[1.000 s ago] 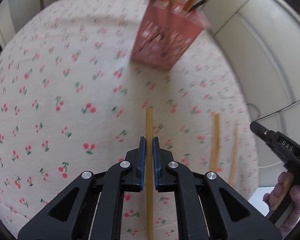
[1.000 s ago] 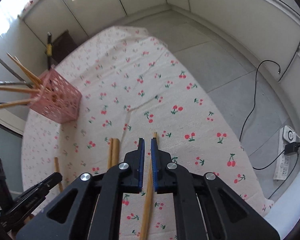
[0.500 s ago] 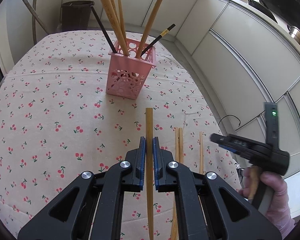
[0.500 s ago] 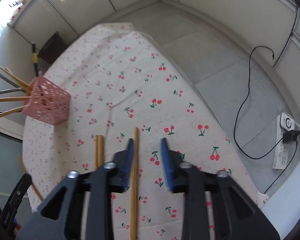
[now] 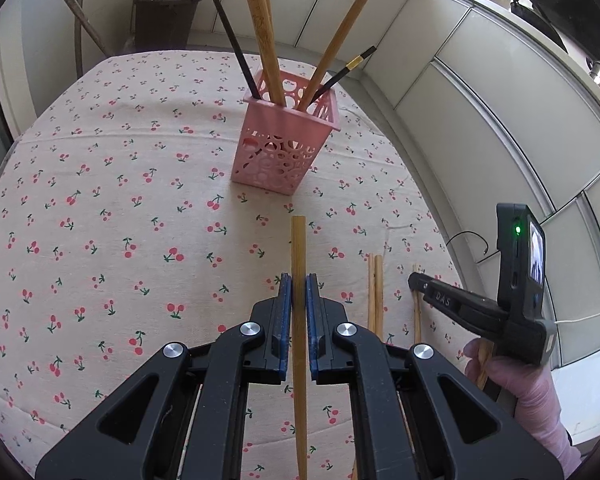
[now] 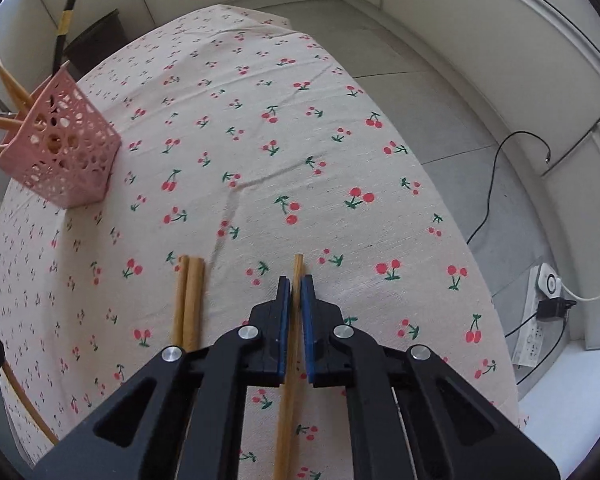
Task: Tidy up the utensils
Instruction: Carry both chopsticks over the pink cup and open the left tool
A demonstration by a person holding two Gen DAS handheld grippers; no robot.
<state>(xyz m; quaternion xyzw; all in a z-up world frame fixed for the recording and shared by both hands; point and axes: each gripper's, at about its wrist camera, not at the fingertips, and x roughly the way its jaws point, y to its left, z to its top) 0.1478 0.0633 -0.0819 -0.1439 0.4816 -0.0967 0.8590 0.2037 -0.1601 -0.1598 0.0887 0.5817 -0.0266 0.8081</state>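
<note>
Pointing toward the pink holder (image 5: 284, 148), the chopstick (image 5: 299, 264) runs lengthwise between left gripper (image 5: 296, 292) pads.

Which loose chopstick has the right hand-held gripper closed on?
The single thin chopstick, pinched in the right hand-held gripper; the touching pair lies untouched to its left.

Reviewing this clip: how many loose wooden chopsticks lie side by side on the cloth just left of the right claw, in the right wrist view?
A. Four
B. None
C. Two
C: two wooden chopsticks lie touching each other on the cherry cloth, left of the right claw, which is itself shut on a third stick.
</note>
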